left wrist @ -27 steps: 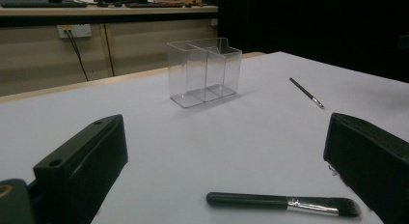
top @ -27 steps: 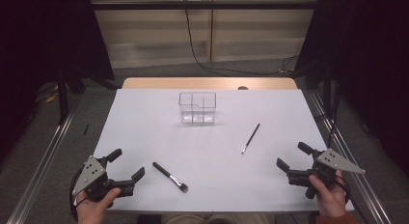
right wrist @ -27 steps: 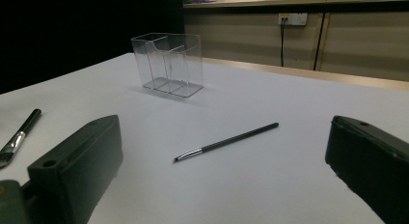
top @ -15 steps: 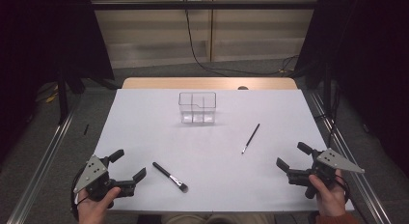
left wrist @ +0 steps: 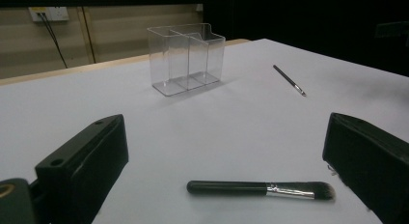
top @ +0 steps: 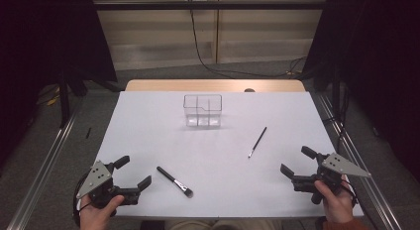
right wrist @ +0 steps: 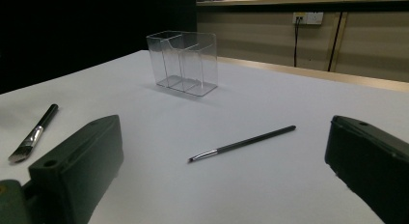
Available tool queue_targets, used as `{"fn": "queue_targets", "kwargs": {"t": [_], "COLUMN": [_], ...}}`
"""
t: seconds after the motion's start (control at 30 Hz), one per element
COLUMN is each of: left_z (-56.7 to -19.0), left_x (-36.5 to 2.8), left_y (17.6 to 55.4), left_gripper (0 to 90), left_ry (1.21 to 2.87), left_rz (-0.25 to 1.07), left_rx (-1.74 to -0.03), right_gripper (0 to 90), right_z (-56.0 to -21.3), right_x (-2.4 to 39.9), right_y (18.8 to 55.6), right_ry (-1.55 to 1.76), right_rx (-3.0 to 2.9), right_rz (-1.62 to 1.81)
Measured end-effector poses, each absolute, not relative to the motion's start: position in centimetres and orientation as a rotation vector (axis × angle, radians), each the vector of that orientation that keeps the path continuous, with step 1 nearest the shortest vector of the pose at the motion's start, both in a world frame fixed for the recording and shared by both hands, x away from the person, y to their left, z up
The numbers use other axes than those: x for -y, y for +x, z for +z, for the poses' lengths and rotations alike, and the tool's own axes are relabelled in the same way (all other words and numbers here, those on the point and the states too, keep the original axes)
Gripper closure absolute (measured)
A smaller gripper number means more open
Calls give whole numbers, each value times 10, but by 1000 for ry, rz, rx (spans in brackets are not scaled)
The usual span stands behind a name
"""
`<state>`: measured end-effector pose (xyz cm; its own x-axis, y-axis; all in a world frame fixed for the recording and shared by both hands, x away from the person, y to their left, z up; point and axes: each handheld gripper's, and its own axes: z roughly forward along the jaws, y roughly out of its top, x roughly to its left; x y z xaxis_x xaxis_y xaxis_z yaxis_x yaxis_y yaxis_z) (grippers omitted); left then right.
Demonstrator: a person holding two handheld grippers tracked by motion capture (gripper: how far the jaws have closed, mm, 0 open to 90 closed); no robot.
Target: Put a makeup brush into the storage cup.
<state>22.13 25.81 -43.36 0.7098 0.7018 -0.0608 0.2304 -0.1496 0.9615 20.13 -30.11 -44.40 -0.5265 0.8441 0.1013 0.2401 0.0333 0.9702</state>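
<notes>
Two pairs of tongs rested at the near edge of the white surface point(top: 148, 121), one in each of the person's hands, and both stood wide with nothing between their jaws. Just beside the left tongs point(top: 132, 173), toward the middle of the surface, lay a thick black-handled makeup brush point(top: 174, 181) with a silver ferrule; in the left gripper view that brush point(left wrist: 260, 189) lay flat between and just ahead of the two black jaws, its bristles toward the right-hand jaw and not touching it. Ahead of the right tongs point(top: 297, 162) and to their inner side lay a thin black brush point(top: 257, 142), flat on the surface and apart from the jaws; in the right gripper view it point(right wrist: 242, 144) lay between the jaws, farther out. Well beyond both tongs, toward the far edge, a clear plastic organizer point(top: 202, 110) with divided compartments stood upright and held nothing.
</notes>
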Motion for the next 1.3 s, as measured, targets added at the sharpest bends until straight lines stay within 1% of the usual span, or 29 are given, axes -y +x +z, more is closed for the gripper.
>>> {"fn": "queue_targets", "kwargs": {"t": [0.53,0.97,1.23,1.3], "left_z": [-425,-417,-412,-411], "left_x": [-238,-221,-210,-207], "left_y": [231,253,261,264], "left_gripper": [18,24,24,24], "left_ry": [1774,1812,1824,1823], "left_rz": [439,384,372,352], "left_rx": [-675,-652,-611,-596], "right_gripper": [0,0,0,0], "right_z": [-445,-445,-445,-445], "right_x": [299,299,299,299], "right_y": [205,206,206,206], "right_ry": [1107,1099,1099,1099], "right_rx": [-1803,-1811,-1812,-1812], "right_rz": [1539,1542,1544,1544]}}
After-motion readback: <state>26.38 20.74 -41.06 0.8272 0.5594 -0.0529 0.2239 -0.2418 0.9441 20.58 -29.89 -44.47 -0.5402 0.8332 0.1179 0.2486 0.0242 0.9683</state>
